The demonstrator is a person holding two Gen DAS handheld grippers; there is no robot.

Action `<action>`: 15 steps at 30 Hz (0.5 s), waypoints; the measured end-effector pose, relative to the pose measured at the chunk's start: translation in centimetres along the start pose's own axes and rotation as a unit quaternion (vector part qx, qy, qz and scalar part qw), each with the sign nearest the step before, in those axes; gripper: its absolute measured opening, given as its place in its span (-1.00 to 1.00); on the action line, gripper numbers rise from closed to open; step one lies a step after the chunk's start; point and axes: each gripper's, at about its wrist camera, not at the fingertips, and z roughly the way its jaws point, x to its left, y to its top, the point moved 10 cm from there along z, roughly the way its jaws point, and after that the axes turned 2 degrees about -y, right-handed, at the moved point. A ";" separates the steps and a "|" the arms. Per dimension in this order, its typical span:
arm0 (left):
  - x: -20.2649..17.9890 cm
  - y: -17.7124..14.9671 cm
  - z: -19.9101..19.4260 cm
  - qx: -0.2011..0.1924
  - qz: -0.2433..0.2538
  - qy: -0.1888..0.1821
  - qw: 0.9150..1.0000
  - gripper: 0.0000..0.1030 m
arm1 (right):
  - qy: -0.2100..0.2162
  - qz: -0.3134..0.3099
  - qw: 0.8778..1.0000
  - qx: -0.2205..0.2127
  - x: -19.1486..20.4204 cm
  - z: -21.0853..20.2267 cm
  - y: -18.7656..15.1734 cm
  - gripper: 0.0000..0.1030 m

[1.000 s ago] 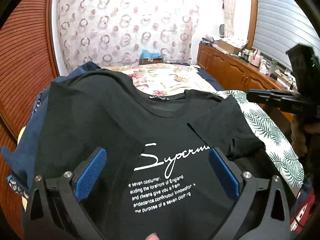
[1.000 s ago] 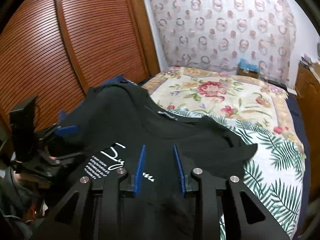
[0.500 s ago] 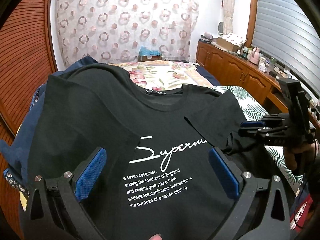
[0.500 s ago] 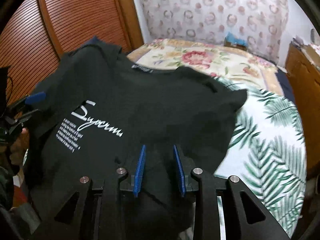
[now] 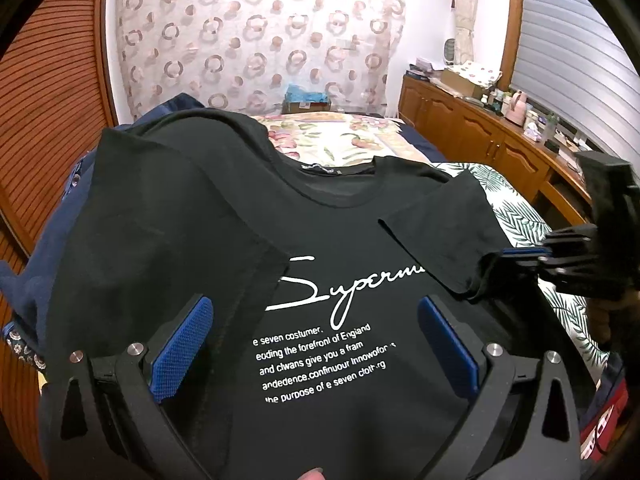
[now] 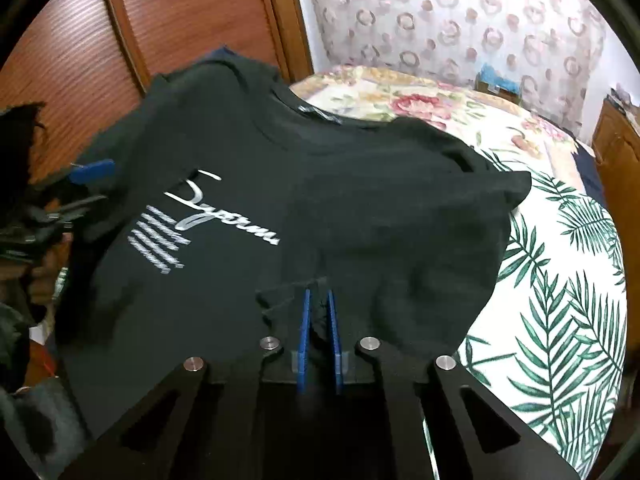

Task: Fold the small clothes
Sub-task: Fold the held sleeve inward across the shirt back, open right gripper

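Moved since earlier: my right claw point(image 6: 318, 312) has dropped from above the shirt to its near edge, and its pads, which stood apart a second ago, have drawn nearly together; the left claw point(image 5: 314, 344) has barely shifted.
Right claw: I see the jaws closing, with a bunched fold of black cloth between the blue pads point(image 6: 305, 320) at lower centre of the right wrist view; they press on it.
Left claw: I see it wide open, its blue pads point(image 5: 182, 344) either side of the printed text in the lower half of the left wrist view, gripping nothing.
Black T-shirt point(image 5: 248, 240): spread front-up on the bed, white script and text lines showing; its collar points to the top of the frame, one sleeve folded in over the chest at centre right.
Bed point(image 6: 560, 280): leaf-print and floral covers, bare on the right of the right wrist view.
Navy garment point(image 5: 36, 264): lies under the shirt at the left edge.
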 end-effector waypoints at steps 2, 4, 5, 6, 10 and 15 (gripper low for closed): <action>-0.1 0.0 0.0 0.000 -0.002 0.000 1.000 1.00 | 0.010 -0.001 1.000 -0.004 0.6 -0.9 -0.4 -0.84; -0.2 0.0 0.0 0.000 0.000 0.001 1.000 1.00 | 0.026 -0.004 1.000 0.002 1.4 -1.4 -1.1 -0.84; -0.1 0.0 0.0 0.000 -0.001 0.001 1.000 1.00 | 0.027 -0.008 1.000 0.007 1.6 -1.6 -1.6 -0.84; -0.1 0.0 0.0 -0.001 -0.002 0.000 1.000 1.00 | 0.026 -0.013 0.999 0.014 1.9 -1.5 -2.3 -0.84; 0.0 0.1 0.1 -0.002 -0.006 0.000 1.000 1.00 | 0.028 -0.019 0.999 0.042 2.1 -1.6 -4.6 -0.84; 0.4 0.6 -0.2 -0.009 -0.012 0.003 1.000 1.00 | 0.022 -0.012 0.999 0.046 2.0 -1.6 -5.5 -0.44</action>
